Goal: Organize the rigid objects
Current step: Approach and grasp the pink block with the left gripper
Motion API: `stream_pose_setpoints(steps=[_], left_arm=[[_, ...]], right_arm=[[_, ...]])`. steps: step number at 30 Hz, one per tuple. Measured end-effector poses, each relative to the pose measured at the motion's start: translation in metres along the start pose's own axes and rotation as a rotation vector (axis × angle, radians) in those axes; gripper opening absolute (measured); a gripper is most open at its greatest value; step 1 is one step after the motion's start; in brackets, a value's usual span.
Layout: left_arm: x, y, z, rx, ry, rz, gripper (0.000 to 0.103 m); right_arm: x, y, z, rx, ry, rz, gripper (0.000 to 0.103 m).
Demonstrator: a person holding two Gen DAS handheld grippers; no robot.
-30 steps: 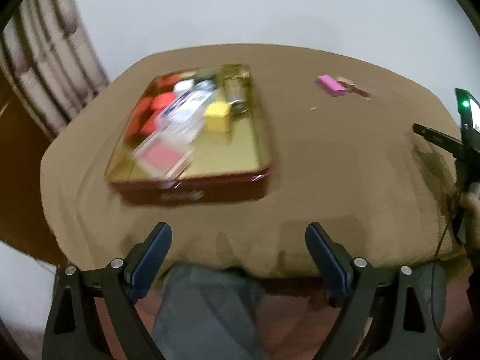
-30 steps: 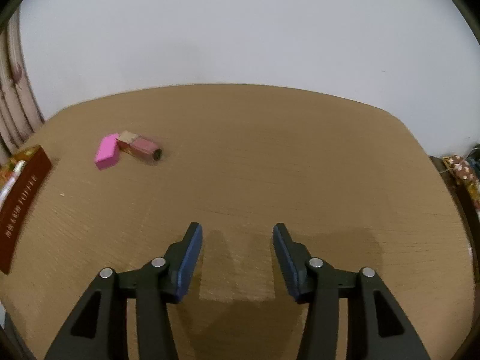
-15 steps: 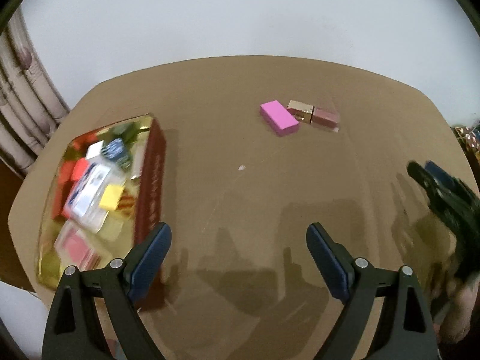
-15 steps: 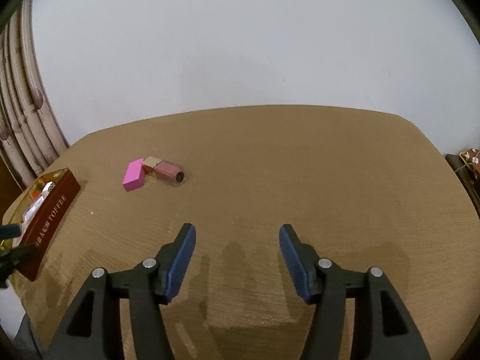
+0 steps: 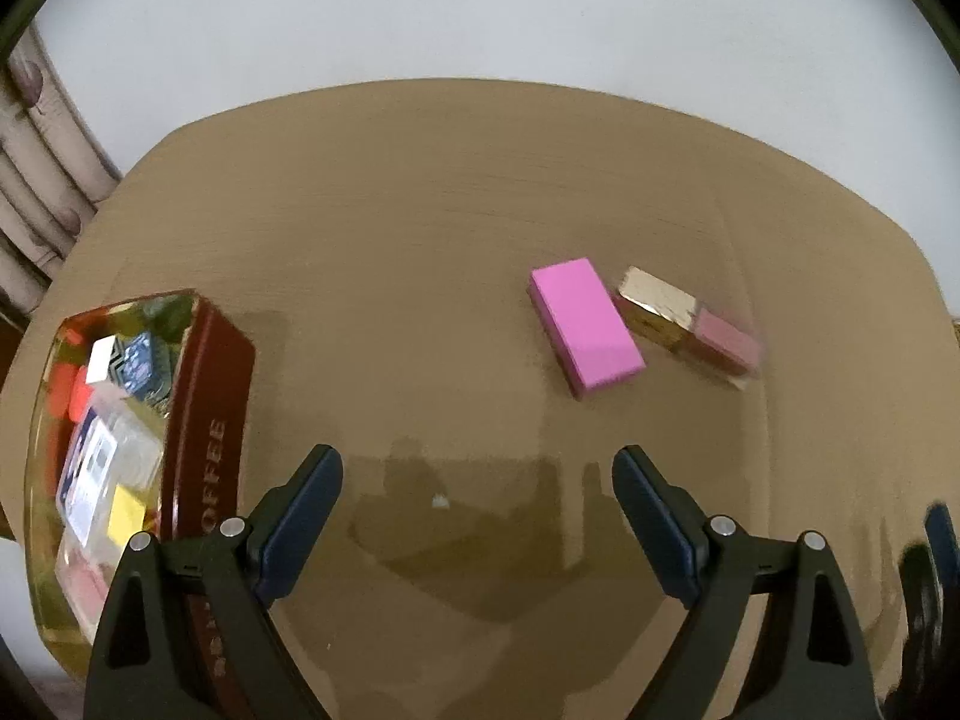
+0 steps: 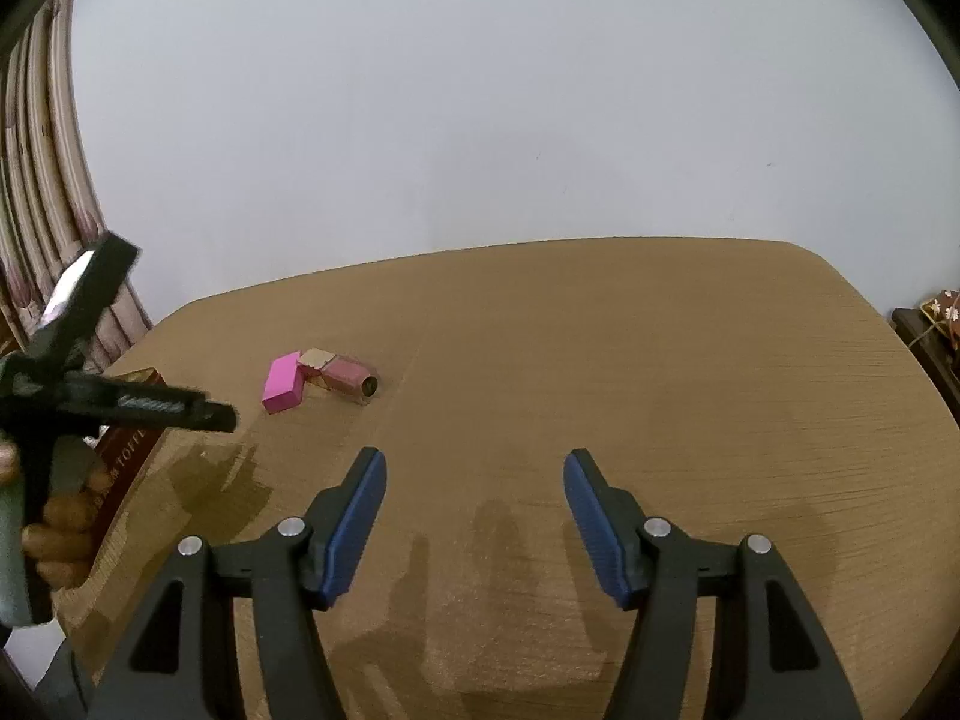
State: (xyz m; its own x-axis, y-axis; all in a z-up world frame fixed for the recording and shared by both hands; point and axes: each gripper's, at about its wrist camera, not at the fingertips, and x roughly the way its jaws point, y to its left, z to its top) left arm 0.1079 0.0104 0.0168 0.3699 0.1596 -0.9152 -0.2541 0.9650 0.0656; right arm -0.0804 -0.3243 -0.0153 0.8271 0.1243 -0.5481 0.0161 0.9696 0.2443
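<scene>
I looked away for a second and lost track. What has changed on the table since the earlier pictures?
The left gripper swung right, away from the toffee tin and toward the pink block and the gold-capped lipstick. Nothing was taken hold of or let go. Both objects lie where they were, and the right gripper stays open and empty.

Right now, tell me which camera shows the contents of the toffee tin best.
The left wrist view: it looks down into the toffee tin, showing red, yellow and blue items inside. The right wrist view shows only part of its red side wall, behind the left gripper.
</scene>
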Motion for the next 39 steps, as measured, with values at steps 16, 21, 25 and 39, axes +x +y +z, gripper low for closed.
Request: stream_pose_setpoints(steps=[16,21,25,39], left_arm=[[0.038,-0.007,0.039,-0.048,0.073,-0.004,0.089],[0.045,0.002,0.048,-0.084,0.101,-0.030,0.089],[0.049,0.010,0.053,-0.147,0.125,-0.069,0.089],[0.067,-0.009,0.082,-0.173,0.129,-0.070,0.089]], right_arm=[[-0.008,-0.001,-0.001,0.016,-0.029,0.014,0.064],[-0.010,-0.002,-0.002,0.020,-0.032,0.011,0.064],[-0.010,-0.002,-0.001,0.020,-0.033,0.010,0.064],[-0.007,-0.003,0.002,0.016,-0.033,0.011,0.064]])
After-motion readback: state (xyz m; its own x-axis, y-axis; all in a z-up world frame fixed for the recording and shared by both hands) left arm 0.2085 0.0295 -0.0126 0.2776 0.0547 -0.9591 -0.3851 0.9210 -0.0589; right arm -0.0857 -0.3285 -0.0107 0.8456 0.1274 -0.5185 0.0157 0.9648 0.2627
